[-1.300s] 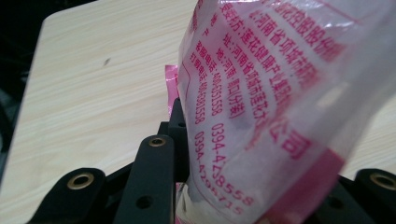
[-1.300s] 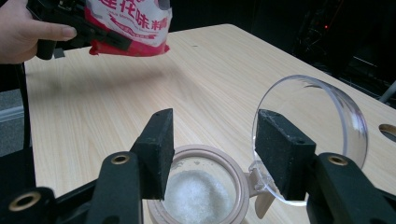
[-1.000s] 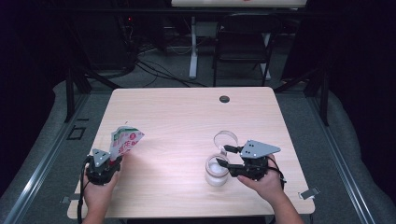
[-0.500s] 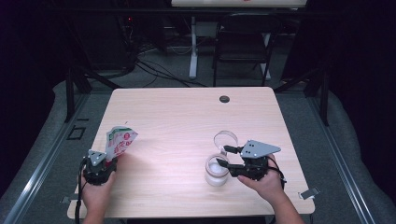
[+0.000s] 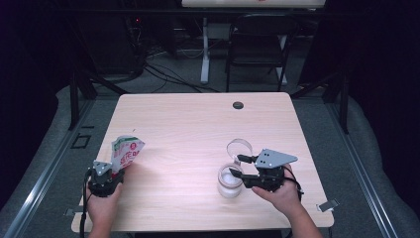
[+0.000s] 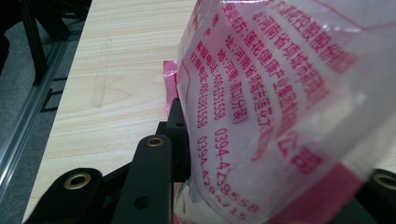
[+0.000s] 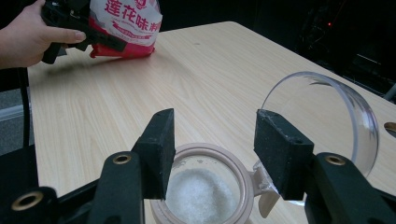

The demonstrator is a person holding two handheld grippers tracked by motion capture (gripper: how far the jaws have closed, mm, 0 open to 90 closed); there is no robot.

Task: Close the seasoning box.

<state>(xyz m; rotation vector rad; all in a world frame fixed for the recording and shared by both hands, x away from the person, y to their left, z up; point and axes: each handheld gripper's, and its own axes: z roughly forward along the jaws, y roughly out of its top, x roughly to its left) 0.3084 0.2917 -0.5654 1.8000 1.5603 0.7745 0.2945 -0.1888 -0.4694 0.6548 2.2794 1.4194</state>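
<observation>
The seasoning packet (image 5: 126,152), a soft white pouch with red print, stands between the jaws of the left hand-held gripper (image 5: 113,171), which is clamped on its lower part. In the left gripper view the film of the packet (image 6: 280,107) bulges up right in front of the jaws, and the jaws have just been opening a little with the pouch between them, though the pads still press on it. Held low and upright near the surface's (image 5: 188,129) near-left corner, the packet looks parked out of the way, its top kept up so that nothing spills.

Well across from it, the right hand-held gripper (image 5: 236,166) has its jaws apart, straddling the rim of a clear glass jar (image 5: 230,181). In the right gripper view the jar (image 7: 205,186) sits just below and between the two pads, holding white granules, most likely poured from the packet. Its hinged lid (image 7: 327,116) stands swung up just beyond the right pad, so the mouth stays free. The gripper probably waits there either to steady the jar or to push the lid down.
</observation>
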